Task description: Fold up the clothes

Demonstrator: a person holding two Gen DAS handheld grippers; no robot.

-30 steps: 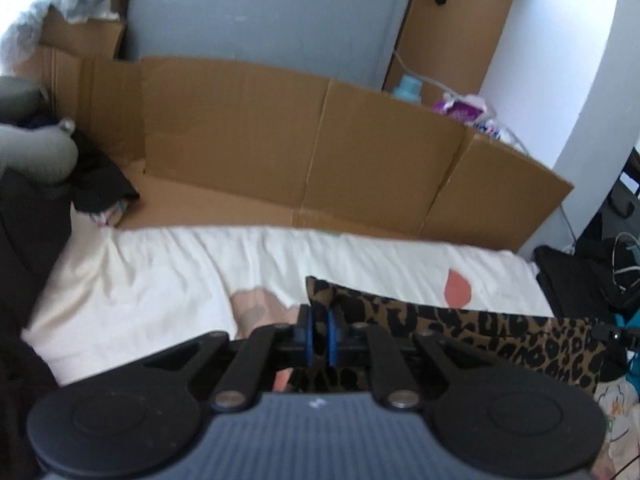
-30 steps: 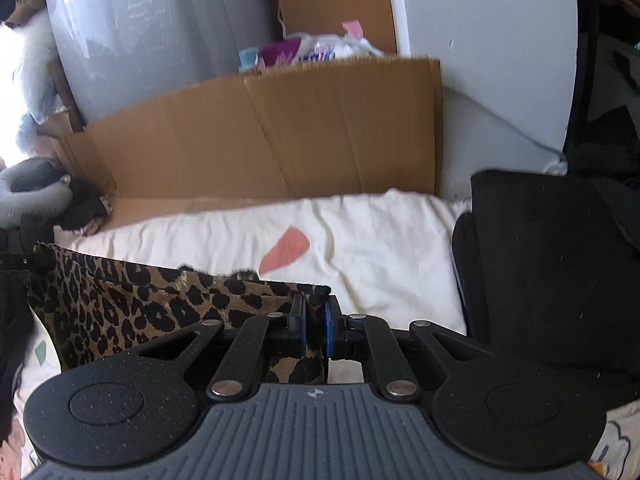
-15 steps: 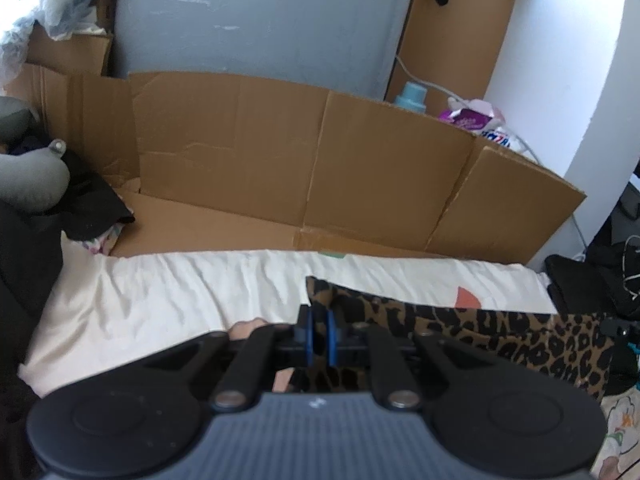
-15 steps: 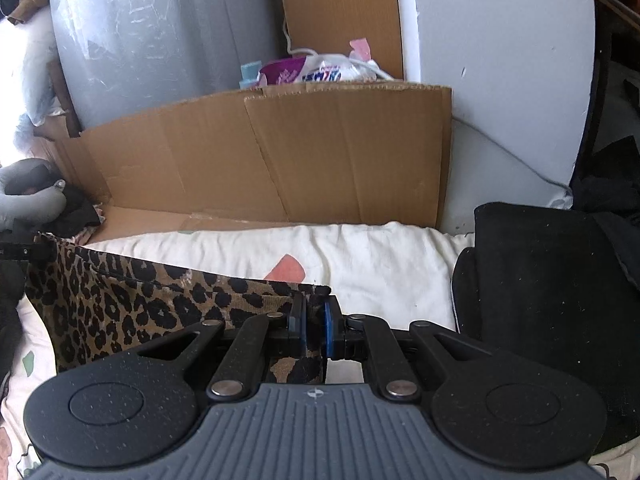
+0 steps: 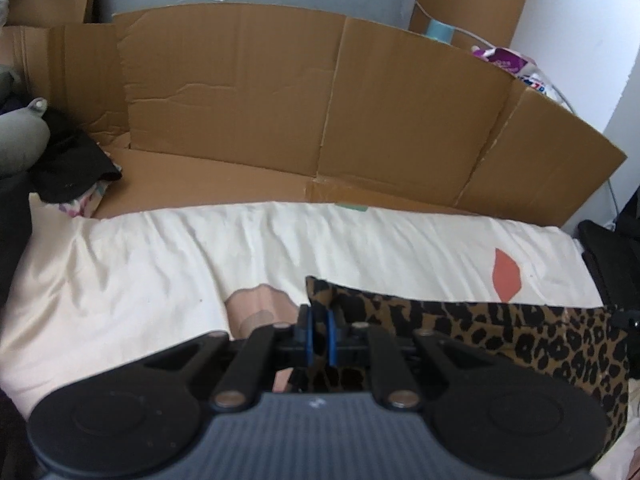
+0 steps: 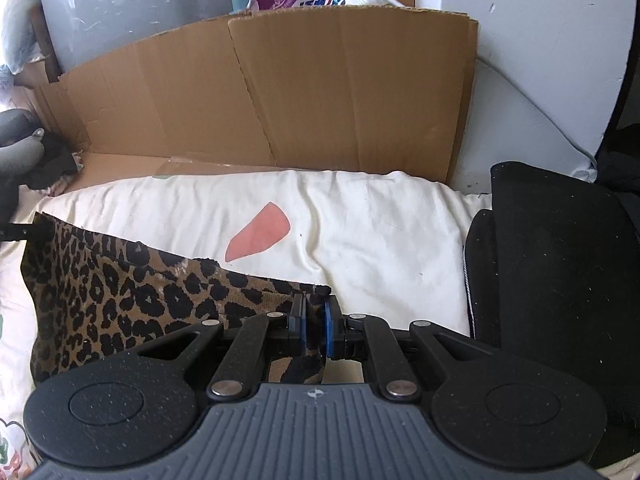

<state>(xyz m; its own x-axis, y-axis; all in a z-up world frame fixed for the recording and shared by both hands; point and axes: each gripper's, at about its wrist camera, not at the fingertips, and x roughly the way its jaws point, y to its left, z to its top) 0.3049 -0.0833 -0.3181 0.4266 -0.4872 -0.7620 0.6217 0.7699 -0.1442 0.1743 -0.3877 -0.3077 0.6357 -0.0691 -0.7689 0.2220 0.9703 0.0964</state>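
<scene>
Together, we held one cloth between both grippers.
Left gripper (image 5: 318,334): our blue pads (image 5: 306,334) were pinched on the cloth's left top corner, fabric caught between them.
Right gripper (image 6: 314,326): its pads (image 6: 330,326) were clamped on the right top corner, and a strip of cloth hung down between them.
Cloth (image 6: 120,292): leopard print; it stretched from one gripper across to the other, its top edge sagging a little, and hung in front of the sheet.
Sheet (image 5: 160,264): cream, wrinkled, with a red patch; it lay ahead of and below both grippers.
Cardboard (image 5: 320,100): it stood upright beyond the sheet.
Black pad (image 6: 560,280): it sat just to the right of our right gripper.
</scene>
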